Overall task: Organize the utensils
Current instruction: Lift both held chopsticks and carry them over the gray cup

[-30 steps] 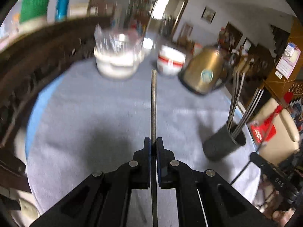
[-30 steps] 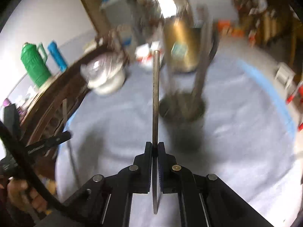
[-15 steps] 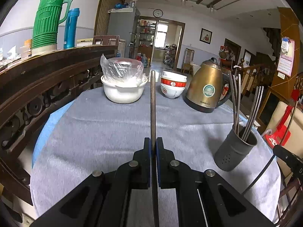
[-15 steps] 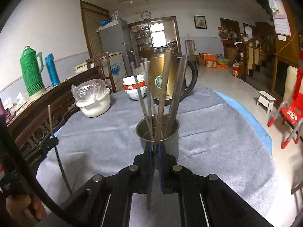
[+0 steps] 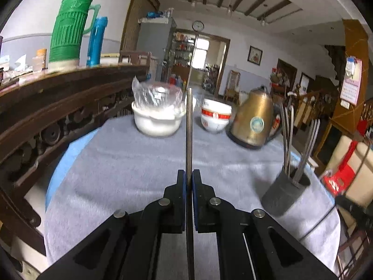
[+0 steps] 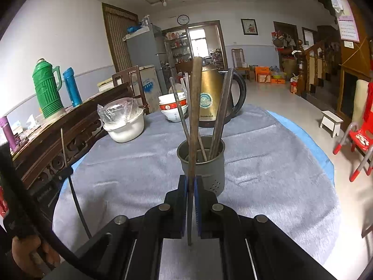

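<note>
My left gripper (image 5: 188,175) is shut on a thin metal chopstick (image 5: 189,126) that points up and forward over the grey table cloth (image 5: 121,163). The grey utensil holder (image 5: 285,194), with several chopsticks in it, stands to the right of it. My right gripper (image 6: 191,179) is shut on another chopstick (image 6: 194,107), held upright just in front of the utensil holder (image 6: 205,163). The left gripper and its chopstick (image 6: 64,147) show at the left of the right wrist view.
A white bowl covered in plastic (image 5: 158,114), stacked red-and-white bowls (image 5: 215,116) and a brass kettle (image 5: 253,119) stand at the far side of the table. A dark carved wooden rail (image 5: 46,107) runs along the left, with a green thermos (image 5: 67,28) on it.
Both grippers have tilted up from looking down at the table to level. The right gripper has come closer to the utensil holder, its chopstick now upright in front of it.
</note>
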`<state>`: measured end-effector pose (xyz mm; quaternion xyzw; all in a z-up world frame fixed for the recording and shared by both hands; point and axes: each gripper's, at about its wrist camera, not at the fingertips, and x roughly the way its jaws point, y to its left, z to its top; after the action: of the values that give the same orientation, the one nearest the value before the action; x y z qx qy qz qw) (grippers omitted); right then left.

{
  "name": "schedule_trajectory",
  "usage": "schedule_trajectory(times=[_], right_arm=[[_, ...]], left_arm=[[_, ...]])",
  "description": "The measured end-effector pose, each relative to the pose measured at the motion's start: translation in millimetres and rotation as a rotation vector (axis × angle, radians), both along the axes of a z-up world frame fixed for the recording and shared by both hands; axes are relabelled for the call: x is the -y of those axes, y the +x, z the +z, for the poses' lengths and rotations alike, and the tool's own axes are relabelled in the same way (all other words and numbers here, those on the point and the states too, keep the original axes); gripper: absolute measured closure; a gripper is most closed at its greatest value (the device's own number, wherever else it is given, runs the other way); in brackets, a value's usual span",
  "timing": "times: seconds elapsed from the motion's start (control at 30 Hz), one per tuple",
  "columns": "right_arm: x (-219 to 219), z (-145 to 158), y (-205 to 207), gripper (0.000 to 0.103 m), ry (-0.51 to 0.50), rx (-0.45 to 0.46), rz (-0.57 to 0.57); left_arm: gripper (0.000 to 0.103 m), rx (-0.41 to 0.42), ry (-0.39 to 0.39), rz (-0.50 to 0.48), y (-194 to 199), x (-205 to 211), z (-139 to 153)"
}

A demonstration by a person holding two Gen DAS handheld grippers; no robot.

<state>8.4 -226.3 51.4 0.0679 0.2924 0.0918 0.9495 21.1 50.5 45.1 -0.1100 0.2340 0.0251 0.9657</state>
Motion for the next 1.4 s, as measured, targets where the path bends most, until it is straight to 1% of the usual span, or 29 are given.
schedule_trajectory(times=[0.1, 0.17, 0.3, 0.4, 0.5, 0.7, 0.97, 1.1, 1.4], right_arm=[[-3, -1, 2, 0.097, 0.001, 0.002, 0.002], [-5, -1, 2, 0.097, -0.003, 0.006, 0.005], [-6, -1, 2, 0.097, -0.004, 0.005, 0.007], [-6, -1, 3, 0.097, -0.001, 0.004, 0.008], [-7, -1, 3, 0.097, -0.002, 0.005, 0.013], [-8, 0, 2, 0.097, -0.005, 0.004, 0.021], [-7, 0, -1, 0.097, -0.003, 0.001, 0.02], [-4, 0, -4, 0.097, 0.005, -0.002, 0.016], [10, 0, -3, 0.097, 0.062, -0.011, -0.007]], left_arm=[[0.098, 0.056, -0.002, 0.03, 12, 4, 5], [0.098, 0.103, 0.02, 0.066, 19, 11, 3], [0.098, 0.119, 0.037, 0.095, 28, 19, -13], [0.098, 0.109, 0.044, 0.1, 26, 20, -24], [0.097, 0.12, 0.065, 0.102, 20, 20, -26], [0.097, 0.127, 0.065, 0.077, 3, 15, -19], [0.097, 0.126, 0.065, 0.003, -27, 18, -8], [0.097, 0.112, 0.046, -0.021, -38, 14, -5], [0.098, 0.1, 0.004, -0.042, -40, 11, 0]])
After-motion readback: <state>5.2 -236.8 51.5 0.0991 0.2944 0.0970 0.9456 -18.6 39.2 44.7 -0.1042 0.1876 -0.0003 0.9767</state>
